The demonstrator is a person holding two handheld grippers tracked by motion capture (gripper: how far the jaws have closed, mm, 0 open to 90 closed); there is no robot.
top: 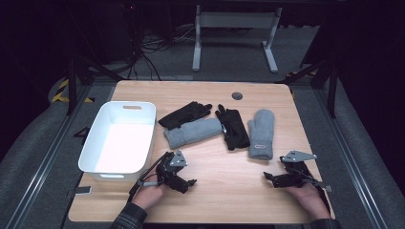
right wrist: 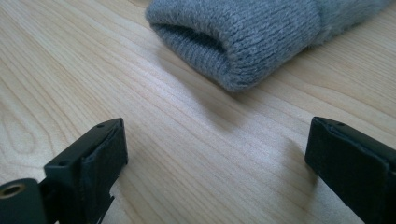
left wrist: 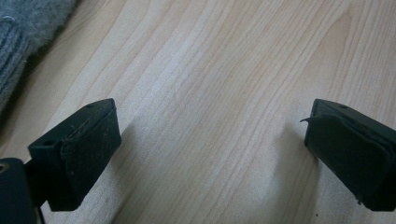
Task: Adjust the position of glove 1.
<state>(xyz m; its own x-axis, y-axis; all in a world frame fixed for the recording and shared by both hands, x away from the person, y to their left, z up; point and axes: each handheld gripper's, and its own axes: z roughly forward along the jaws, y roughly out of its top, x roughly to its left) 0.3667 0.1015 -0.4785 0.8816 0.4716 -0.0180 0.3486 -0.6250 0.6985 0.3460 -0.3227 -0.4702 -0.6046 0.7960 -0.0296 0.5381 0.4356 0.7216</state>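
The left gripper lies low over the near part of the wooden table, just off the front corner of the white bin. Its jaws stand wide apart with nothing between them but bare wood. In the left gripper view, the edge of a grey mitten shows at the top left, clear of the jaws.

The right gripper hovers low over the table on the person's right, and its jaws are spread just as wide, gripping nothing. In the right gripper view, the ribbed cuff of the other grey mitten lies ahead of the jaws, its opening turned toward them, near but not touching.

That mitten lies flat on the table with its rounded tip pointing away from the person and its cuff nearest the right gripper; a small label sits near the cuff. It is soft grey knit, thumb out to the left. Beside it, to the left, lies a black glove, fingers pointing away. Further left the first grey mitten lies crosswise, its cuff toward the bin, with a second black glove resting partly behind it. All four lie in a row across the middle of the table, outside the bin.
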